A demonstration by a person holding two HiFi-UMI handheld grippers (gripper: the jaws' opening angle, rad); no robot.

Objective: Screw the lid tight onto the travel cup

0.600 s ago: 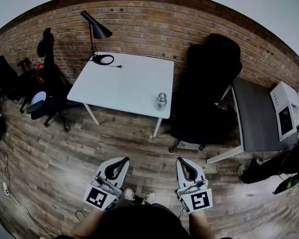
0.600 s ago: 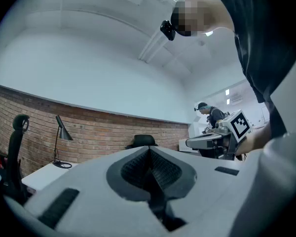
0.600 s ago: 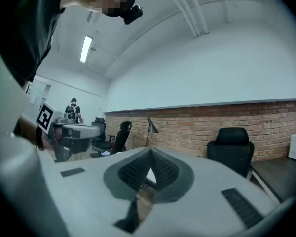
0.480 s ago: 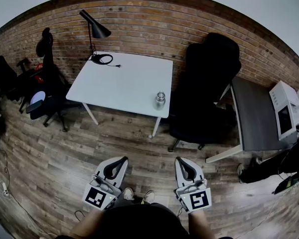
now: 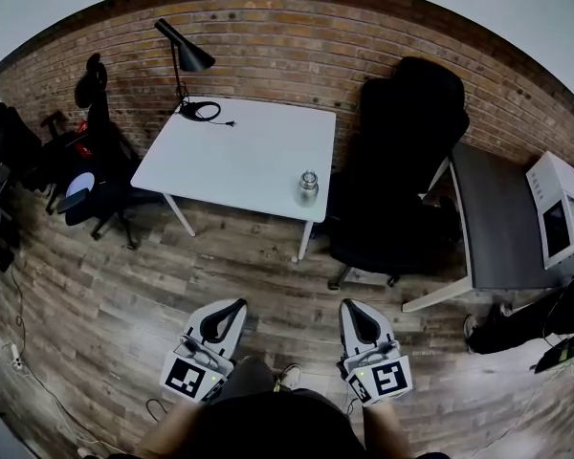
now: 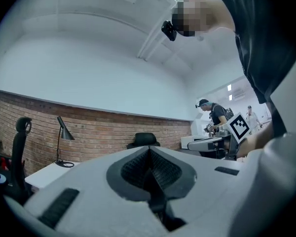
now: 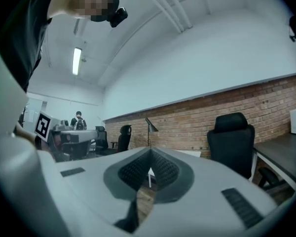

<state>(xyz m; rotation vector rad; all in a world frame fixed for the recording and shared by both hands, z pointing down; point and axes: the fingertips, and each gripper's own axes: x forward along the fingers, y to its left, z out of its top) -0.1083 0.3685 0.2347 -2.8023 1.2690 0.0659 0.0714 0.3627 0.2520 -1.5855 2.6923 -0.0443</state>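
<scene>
Nearest me, my left gripper point(image 5: 232, 307) and right gripper point(image 5: 349, 307) are both closed on nothing and held level. Well ahead, the travel cup point(image 5: 309, 186) stands upright near the right front edge of the white desk point(image 5: 225, 161), long axis vertical, lid end up. It looks like smooth metal, so probably rigid and slippery. I'd clamp the body mid-height and turn the lid by its rim.

Too small to tell on travel cup point(image 5: 309, 186), far off on white table point(image 5: 230, 161): whether closed or screwed tight. Cut off at right edge: white appliance point(image 5: 561, 220). Cut off at bottom edge: forearms point(image 5: 165, 435) behind left gripper point(image 5: 237, 306) and right gripper point(image 5: 349, 306)
</scene>
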